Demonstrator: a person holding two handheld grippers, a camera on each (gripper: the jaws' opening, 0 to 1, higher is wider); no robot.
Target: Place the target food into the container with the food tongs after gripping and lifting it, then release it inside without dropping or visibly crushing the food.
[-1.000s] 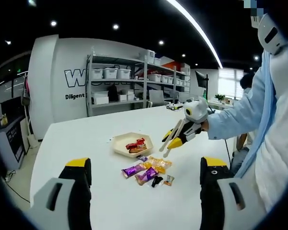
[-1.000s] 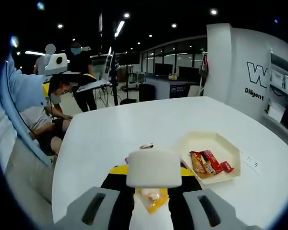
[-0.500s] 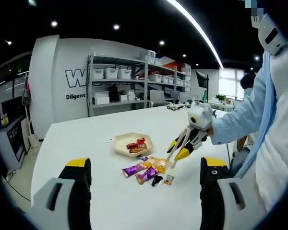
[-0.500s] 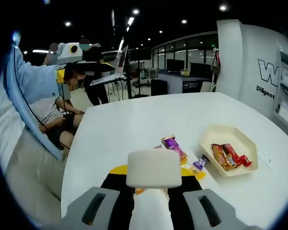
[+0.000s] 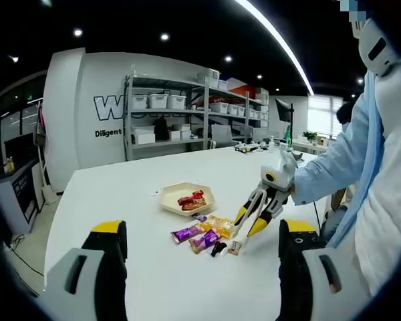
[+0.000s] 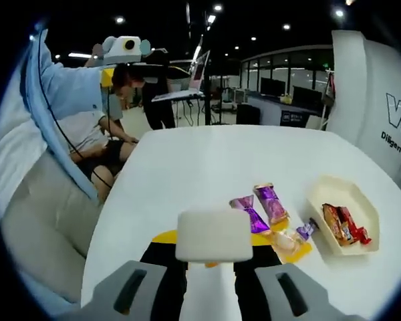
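In the left gripper view, the white table (image 5: 140, 194) ran away toward twelve o'clock, and the left gripper (image 5: 195, 267) rose from six o'clock with its jaws set wide apart and nothing between them. The right gripper (image 5: 244, 234) came in from three o'clock, gripped by a hand at the end of a light blue sleeve (image 5: 327, 167), and it carried the food tongs (image 5: 248, 217) with their cream arms slanting down toward seven o'clock. The tong tips lay close together just above the table at the three o'clock edge of a loose heap of wrapped snacks (image 5: 207, 235); whether they had pinched a packet could not be told. The cream hexagonal container (image 5: 184, 199) sat just beyond the heap toward eleven o'clock, with red wrapped pieces (image 5: 190, 200) inside it. In the right gripper view, a pale block at six o'clock hid the tong tips; two purple wrappers (image 6: 260, 207) lay ahead of it, an orange packet (image 6: 287, 244) just to their right, and the container (image 6: 344, 217) at three o'clock. Seated people (image 6: 93, 134) showed past the table at ten o'clock.
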